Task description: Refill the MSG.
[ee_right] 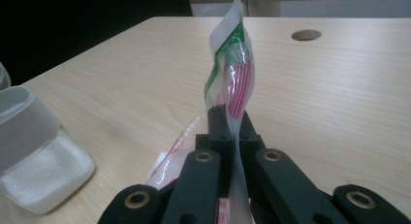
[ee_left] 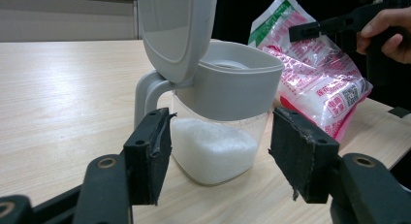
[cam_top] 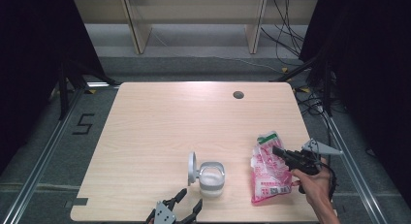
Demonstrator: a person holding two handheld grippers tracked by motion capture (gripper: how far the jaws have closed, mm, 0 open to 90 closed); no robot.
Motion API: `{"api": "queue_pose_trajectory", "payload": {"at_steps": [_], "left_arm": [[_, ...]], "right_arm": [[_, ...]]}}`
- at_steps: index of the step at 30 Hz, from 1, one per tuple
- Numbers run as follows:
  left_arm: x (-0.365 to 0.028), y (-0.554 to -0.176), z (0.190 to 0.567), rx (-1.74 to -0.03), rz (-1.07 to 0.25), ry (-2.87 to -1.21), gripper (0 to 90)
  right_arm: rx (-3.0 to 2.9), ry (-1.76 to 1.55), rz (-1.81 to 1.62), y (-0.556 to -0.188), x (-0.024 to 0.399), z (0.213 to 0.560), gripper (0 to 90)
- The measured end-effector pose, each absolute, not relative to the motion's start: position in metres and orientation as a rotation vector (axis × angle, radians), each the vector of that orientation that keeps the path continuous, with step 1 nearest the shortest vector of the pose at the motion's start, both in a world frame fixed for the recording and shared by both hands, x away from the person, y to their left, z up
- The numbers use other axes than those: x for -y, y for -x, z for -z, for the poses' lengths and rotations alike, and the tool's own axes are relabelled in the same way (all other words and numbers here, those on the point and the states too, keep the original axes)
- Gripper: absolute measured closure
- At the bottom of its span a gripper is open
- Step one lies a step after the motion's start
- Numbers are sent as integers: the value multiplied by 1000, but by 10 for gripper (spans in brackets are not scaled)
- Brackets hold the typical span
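A clear jar (cam_top: 212, 179) with a grey collar and a flipped-up grey lid (cam_top: 192, 168) stands near the table's front edge, partly filled with white granules (ee_left: 213, 147). My left gripper (cam_top: 185, 207) is open just in front of it; in the left gripper view its black pads (ee_left: 151, 151) flank the jar (ee_left: 220, 117) without touching. At the right, a pink and white plastic bag (cam_top: 268, 170) with a green top lies on the table. My right gripper (cam_top: 278, 151) is shut on the bag's upper edge (ee_right: 231, 83), the film pinched between the jaws.
The light wood table (cam_top: 160, 122) has a round cable hole (cam_top: 238, 94) at the far side. Its front edge runs close to the jar. Floor rails, cables and shelving legs lie beyond the table.
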State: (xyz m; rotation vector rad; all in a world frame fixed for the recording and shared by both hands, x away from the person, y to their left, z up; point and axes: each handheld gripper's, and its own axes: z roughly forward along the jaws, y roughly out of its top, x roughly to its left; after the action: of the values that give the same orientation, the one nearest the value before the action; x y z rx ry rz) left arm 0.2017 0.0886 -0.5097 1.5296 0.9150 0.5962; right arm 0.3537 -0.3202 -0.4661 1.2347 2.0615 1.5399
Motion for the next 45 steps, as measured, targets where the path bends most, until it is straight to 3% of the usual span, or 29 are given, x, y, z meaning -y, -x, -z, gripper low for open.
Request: {"api": "queue_pose_trajectory", "payload": {"at_steps": [16, 23, 39, 45], "left_arm": [[-90, -204, 510, -914, -601, -1505, 383], [-93, -204, 508, -931, -604, -1504, 382], [-96, -204, 507, -952, -610, -1506, 380], [-97, -204, 506, -964, -609, -1499, 378]], "right_arm": [[-2079, -1263, -1504, -360, 329, 479, 898], [-2085, -1243, -1448, -362, 333, 480, 858], [-1923, -1311, -1365, -346, 332, 462, 560], [-1911, -1323, -1376, -337, 327, 453, 528]]}}
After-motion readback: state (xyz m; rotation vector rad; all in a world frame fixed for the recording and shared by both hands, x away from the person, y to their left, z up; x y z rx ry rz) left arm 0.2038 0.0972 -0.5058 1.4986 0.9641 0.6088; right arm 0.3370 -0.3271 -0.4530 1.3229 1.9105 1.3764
